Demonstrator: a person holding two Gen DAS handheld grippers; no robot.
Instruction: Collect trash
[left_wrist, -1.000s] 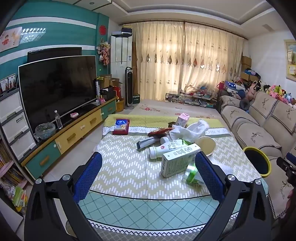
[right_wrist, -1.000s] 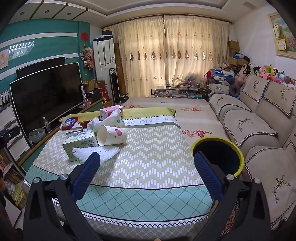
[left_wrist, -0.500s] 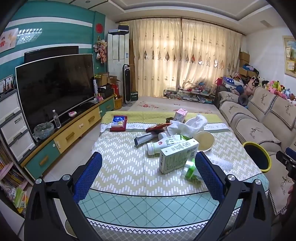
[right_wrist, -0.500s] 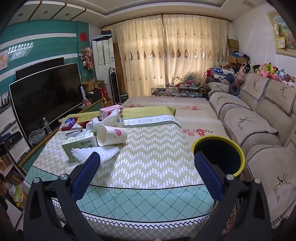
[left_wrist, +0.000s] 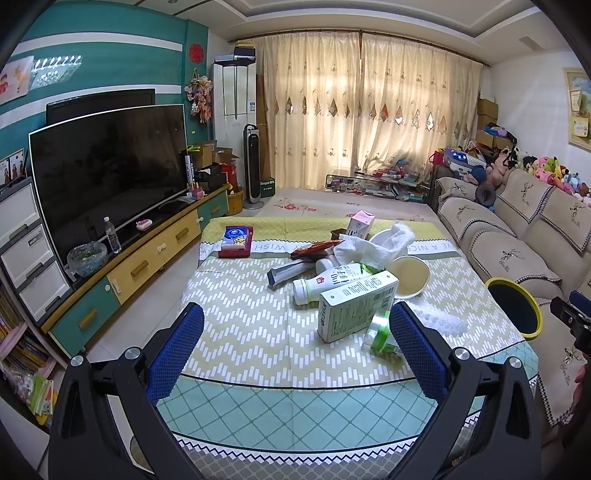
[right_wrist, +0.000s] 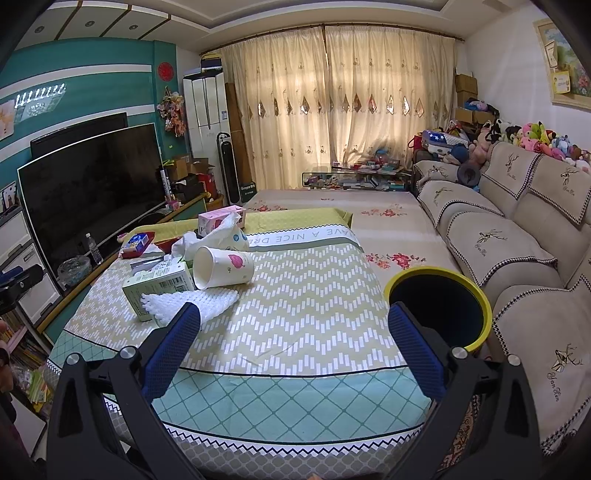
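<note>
Both tools hang over the near edge of the desk (left_wrist: 258, 398), and each has its 2 blue pads spread wide with nothing between them. The left hand-held gripper (left_wrist: 295, 343) has crept closer to the litter than it was 1 second ago: the pile now fills more of its view and sits nearer its right pad. The right hand-held gripper (right_wrist: 293, 338) has barely shifted and looks across bare cloth.

Nearest the left tool lies a crumpled green wrapper (left_wrist: 378, 334), touching the green-and-white carton (left_wrist: 356, 306) lying on its side just behind it. A sheet of white foam wrap (right_wrist: 192, 302) lies beside the carton, close to the right tool's left pad. Behind these lie a white bottle (left_wrist: 328, 282), a tipped paper cup (right_wrist: 223, 267) and crumpled tissue (left_wrist: 373, 245). Farther back sit a pink carton (left_wrist: 360, 225) and a red-and-blue box (left_wrist: 236, 242).

The yellow-rimmed bin (right_wrist: 439, 308) stands off the desk's right side, by the sofa (right_wrist: 498, 240), well apart from the pile.

Judging by the approach, collecting has not yet started; the carton or wrapper looks the likely 1st pick for the left tool.
</note>
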